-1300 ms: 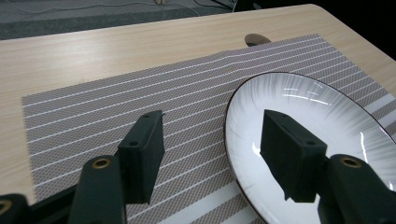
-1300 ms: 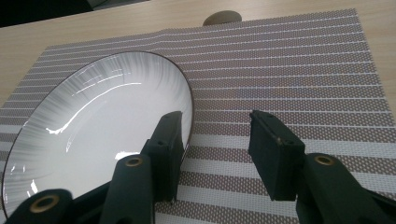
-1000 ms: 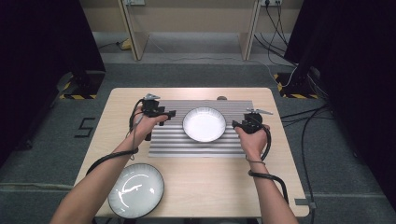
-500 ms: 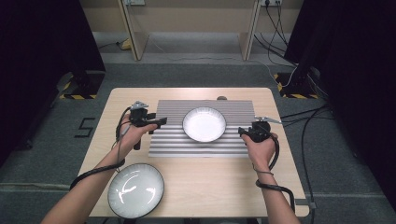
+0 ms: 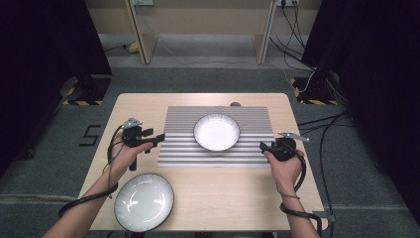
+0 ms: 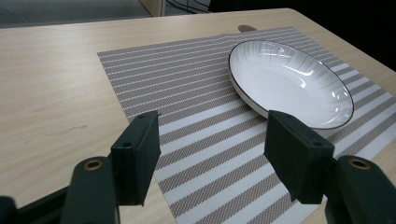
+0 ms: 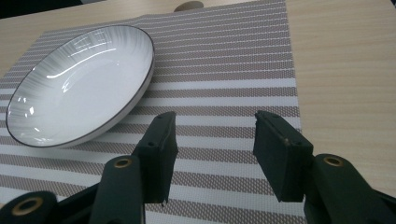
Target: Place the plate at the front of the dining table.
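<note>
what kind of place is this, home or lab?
Likely a lab or recording room, not a home. A lone wooden table stands on grey carpet between black curtains, hazard-striped stand bases and loose cables lie on the floor, and a 5 is taped beside the table.

A light wooden desk (image 5: 208, 203) stands on grey carpet floor (image 5: 208, 79), with a dark numeral 5 (image 5: 89, 135) marked on the floor to its left. Black curtains (image 5: 44, 44) hang at both sides, yellow-and-black hazard tape (image 5: 81, 102) at their feet. Behind, pale wooden furniture legs (image 5: 141, 34) rise, and black cables (image 5: 327, 124) trail across the floor at right.
</note>
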